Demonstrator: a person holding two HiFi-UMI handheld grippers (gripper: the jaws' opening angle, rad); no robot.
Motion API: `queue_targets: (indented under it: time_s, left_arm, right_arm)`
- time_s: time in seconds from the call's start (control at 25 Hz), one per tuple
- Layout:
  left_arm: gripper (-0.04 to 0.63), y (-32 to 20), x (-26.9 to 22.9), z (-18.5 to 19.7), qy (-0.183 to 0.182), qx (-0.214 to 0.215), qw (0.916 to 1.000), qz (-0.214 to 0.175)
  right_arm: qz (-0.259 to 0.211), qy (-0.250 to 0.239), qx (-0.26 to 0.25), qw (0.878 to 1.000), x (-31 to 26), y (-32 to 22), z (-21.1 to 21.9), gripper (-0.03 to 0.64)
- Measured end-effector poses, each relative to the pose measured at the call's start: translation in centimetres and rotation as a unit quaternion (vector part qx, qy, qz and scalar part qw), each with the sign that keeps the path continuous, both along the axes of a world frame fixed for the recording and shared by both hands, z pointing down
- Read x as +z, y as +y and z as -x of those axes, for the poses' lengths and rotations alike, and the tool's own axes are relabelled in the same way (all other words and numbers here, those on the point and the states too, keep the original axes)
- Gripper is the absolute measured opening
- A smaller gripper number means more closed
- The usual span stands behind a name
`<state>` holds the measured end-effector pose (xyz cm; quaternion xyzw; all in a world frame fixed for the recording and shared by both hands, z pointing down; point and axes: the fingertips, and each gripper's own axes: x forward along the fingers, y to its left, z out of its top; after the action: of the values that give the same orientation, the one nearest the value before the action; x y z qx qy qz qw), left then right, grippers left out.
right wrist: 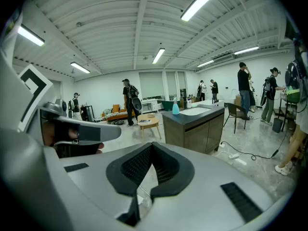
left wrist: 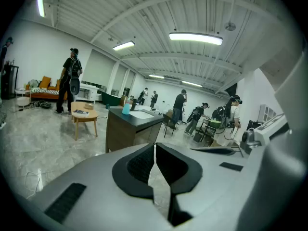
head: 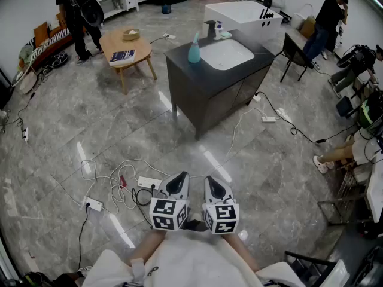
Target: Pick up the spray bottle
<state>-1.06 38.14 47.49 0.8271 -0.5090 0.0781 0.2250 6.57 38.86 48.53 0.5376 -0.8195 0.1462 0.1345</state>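
The teal spray bottle [head: 194,48] stands upright on the left end of a dark vanity counter [head: 179,54], next to its white sink [head: 226,54]. It shows small and far off in the left gripper view [left wrist: 126,108] and in the right gripper view [right wrist: 175,108]. My left gripper [head: 181,176] and right gripper [head: 210,179] are side by side close to my body, well short of the vanity, both aimed toward it. Both are shut, pads together, with nothing between them [left wrist: 154,147] [right wrist: 152,146].
White cables and power strips [head: 149,182] lie on the marble floor just ahead of the grippers. A round wooden table [head: 125,43] with a book stands left of the vanity, and a black chair [head: 294,49] to its right. Several people stand around the room's edges.
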Motion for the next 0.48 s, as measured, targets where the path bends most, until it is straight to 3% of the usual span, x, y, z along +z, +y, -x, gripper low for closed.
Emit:
queue_targets:
  time_s: [0.48]
  left_arm:
    - [0.034, -1.5, 0.2, 0.4, 0.002, 0.016, 0.9999, -0.002]
  right_arm:
    - [0.005, -0.002, 0.002, 1.000, 0.3, -1.4, 1.3, 0.026]
